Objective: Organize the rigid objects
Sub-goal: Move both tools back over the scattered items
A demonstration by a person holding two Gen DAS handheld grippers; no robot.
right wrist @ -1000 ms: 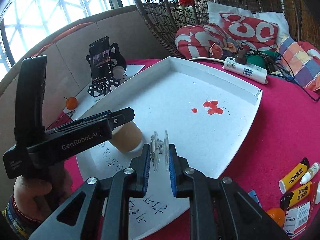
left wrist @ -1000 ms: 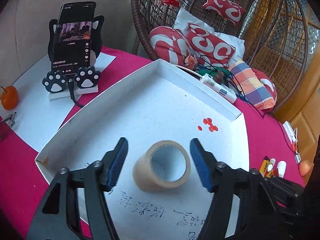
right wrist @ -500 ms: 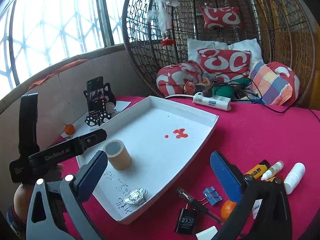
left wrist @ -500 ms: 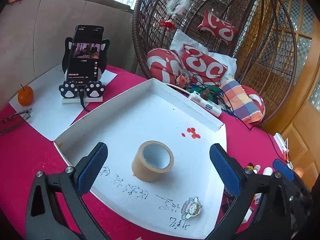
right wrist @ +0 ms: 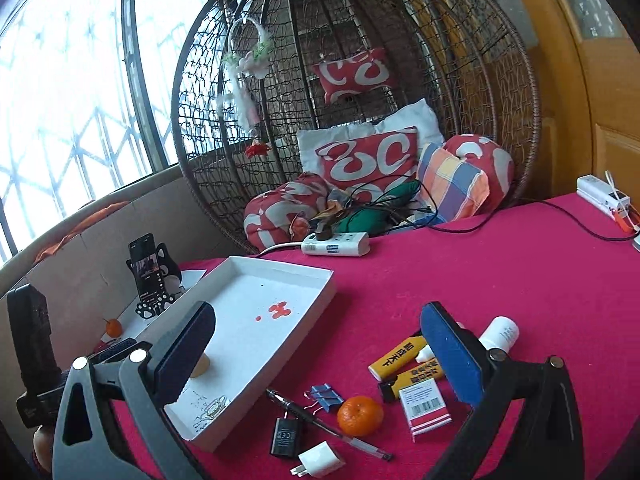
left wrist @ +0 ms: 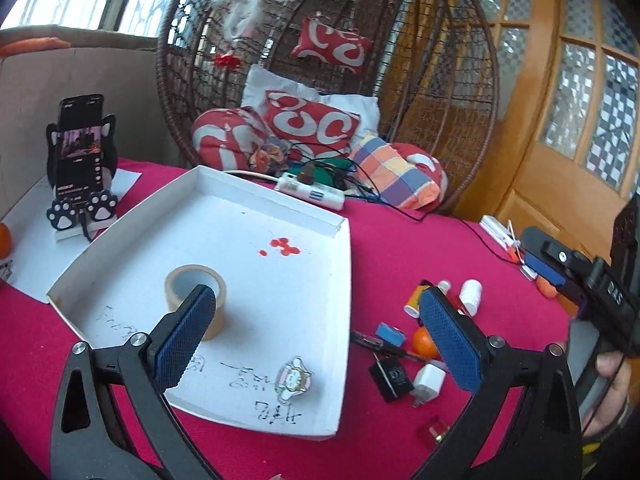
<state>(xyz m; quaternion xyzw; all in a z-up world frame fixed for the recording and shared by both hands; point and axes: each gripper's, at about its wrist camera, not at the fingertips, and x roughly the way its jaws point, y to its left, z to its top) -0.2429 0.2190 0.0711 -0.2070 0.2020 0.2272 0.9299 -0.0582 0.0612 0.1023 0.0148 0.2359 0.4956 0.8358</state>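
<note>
Hovering wide and empty, the left hand-held gripper (left wrist: 316, 332) hangs above the near edge of the tray (left wrist: 340, 264), nothing between its pads. Same story for the right hand-held gripper (right wrist: 320, 344): jaws spread full, carrying nothing, poised over the loose pile on the desk (right wrist: 500, 272).

Two things sit in the tray already, by the look of it: the tape (left wrist: 196, 286) standing on its side near the left pad, and the charm (left wrist: 294, 378) lying flat by the near rim. I'd call that an early stage.

Plenty left outside on the red cloth: the orange (right wrist: 360, 416), the clip (right wrist: 326, 396), the pen (right wrist: 320, 420), the black adapter (right wrist: 285, 438), the white plug (right wrist: 320, 460), the box (right wrist: 424, 406), two yellow tubes (right wrist: 396, 356) and a white bottle (right wrist: 500, 334).

Hard to read: the tape is mostly hidden behind the right gripper's left pad in its own view, another small bottle is tucked behind its right pad, and the tray's scribbles are illegible.
</note>
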